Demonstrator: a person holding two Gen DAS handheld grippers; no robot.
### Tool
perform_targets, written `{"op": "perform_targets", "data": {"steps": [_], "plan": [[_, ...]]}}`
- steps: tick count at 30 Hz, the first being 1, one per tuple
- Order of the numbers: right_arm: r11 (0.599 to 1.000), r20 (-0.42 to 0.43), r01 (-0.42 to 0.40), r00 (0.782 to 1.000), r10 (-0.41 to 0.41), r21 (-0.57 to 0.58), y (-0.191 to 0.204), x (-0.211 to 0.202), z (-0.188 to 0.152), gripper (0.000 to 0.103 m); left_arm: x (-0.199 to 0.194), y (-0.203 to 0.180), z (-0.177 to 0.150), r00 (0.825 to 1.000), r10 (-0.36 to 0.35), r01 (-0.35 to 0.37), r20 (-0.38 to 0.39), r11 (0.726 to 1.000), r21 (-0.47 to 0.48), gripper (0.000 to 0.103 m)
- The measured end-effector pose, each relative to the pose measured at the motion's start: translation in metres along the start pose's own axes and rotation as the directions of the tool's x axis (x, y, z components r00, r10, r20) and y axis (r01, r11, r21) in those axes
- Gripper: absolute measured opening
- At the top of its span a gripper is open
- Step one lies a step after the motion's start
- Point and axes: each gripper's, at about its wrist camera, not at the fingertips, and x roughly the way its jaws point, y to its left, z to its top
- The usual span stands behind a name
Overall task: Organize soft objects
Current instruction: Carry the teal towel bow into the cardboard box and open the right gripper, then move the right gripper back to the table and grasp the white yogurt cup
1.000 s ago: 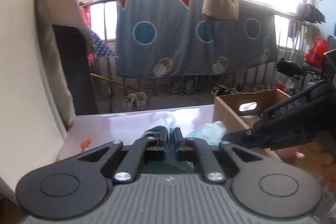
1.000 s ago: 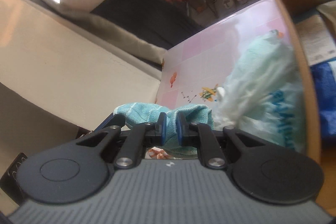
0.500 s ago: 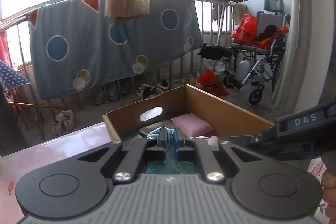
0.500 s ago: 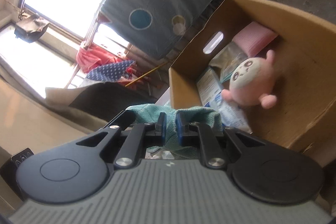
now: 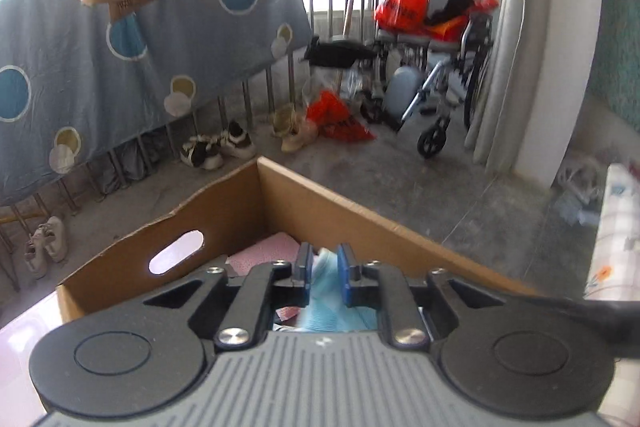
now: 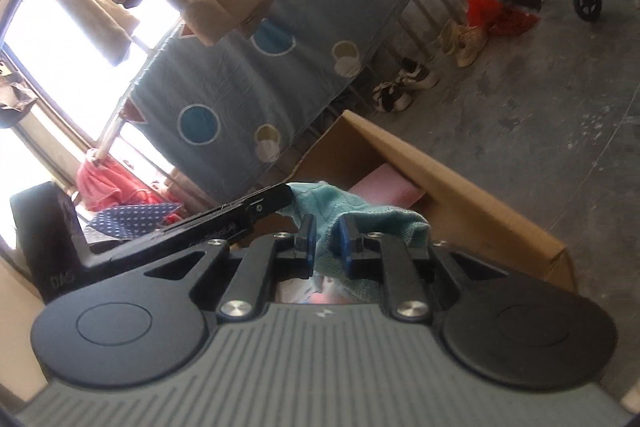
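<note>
A teal towel (image 6: 372,219) hangs between both grippers over an open cardboard box (image 5: 340,203). My left gripper (image 5: 324,275) is shut on one part of the towel (image 5: 326,303). My right gripper (image 6: 325,241) is shut on another part of it. The left gripper's finger (image 6: 240,215) shows in the right wrist view, touching the towel's far corner. A pink soft pad (image 5: 268,253) lies inside the box, also seen in the right wrist view (image 6: 388,187). The box's other contents are hidden by the grippers.
The box (image 6: 472,187) has a handle hole (image 5: 176,257) in its left wall. Behind it is a concrete floor with shoes (image 5: 218,147), a railing draped with a blue dotted blanket (image 5: 168,39), a wheelchair (image 5: 444,75) and red bags (image 5: 340,115).
Both grippers carried the towel from the pink table to above the box, further over it than half a second ago. The jaws of both stand slightly wider, the towel still between them.
</note>
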Motion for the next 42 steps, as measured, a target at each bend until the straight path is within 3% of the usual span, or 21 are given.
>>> {"op": "perform_targets", "data": {"steps": [3, 7, 11, 13, 18, 25, 28, 33, 38, 42], "plan": [[1.000, -0.027, 0.021, 0.999, -0.020, 0.008, -0.013, 0.005, -0.006, 0.026, 0.025, -0.004, -0.003, 0.997, 0.041, -0.039, -0.060, 0.999, 0.031, 0.032], [0.999, -0.028, 0.045, 0.999, -0.045, 0.003, -0.023, 0.001, -0.015, 0.030, 0.023, 0.000, -0.009, 0.995, 0.061, -0.061, -0.080, 0.998, 0.008, 0.033], [0.999, -0.024, 0.049, 0.999, -0.048, 0.018, -0.032, -0.008, -0.019, 0.031, 0.007, 0.012, -0.007, 0.994, 0.064, -0.067, -0.092, 0.997, -0.028, 0.051], [0.999, -0.015, 0.049, 0.999, -0.049, 0.022, -0.032, -0.017, -0.021, 0.033, -0.008, 0.018, -0.004, 0.994, 0.072, -0.076, -0.086, 0.996, -0.045, 0.061], [1.000, 0.001, 0.014, 1.000, -0.014, 0.010, -0.023, -0.037, -0.030, 0.055, -0.066, 0.037, -0.014, 0.992, 0.110, -0.115, -0.059, 0.989, -0.090, 0.081], [0.995, -0.030, -0.098, 0.995, 0.098, -0.006, 0.007, -0.050, -0.043, 0.068, -0.166, 0.066, -0.062, 0.974, 0.224, -0.226, -0.028, 0.959, -0.169, 0.090], [0.988, -0.075, -0.151, 0.986, 0.149, -0.021, 0.025, -0.046, -0.052, 0.070, -0.205, 0.090, -0.088, 0.954, 0.296, -0.296, -0.034, 0.925, -0.238, 0.091], [0.969, -0.188, -0.241, 0.955, 0.229, -0.046, 0.059, -0.027, -0.070, 0.071, -0.258, 0.124, -0.144, 0.907, 0.414, -0.413, -0.075, 0.843, -0.343, 0.092], [0.945, -0.344, -0.321, 0.895, 0.283, -0.060, 0.100, 0.004, -0.100, 0.071, -0.304, 0.161, -0.207, 0.864, 0.479, -0.494, -0.158, 0.740, -0.456, 0.092], [0.930, -0.456, -0.362, 0.840, 0.294, -0.069, 0.130, 0.029, -0.129, 0.071, -0.329, 0.176, -0.254, 0.848, 0.491, -0.513, -0.202, 0.661, -0.548, 0.092]]}}
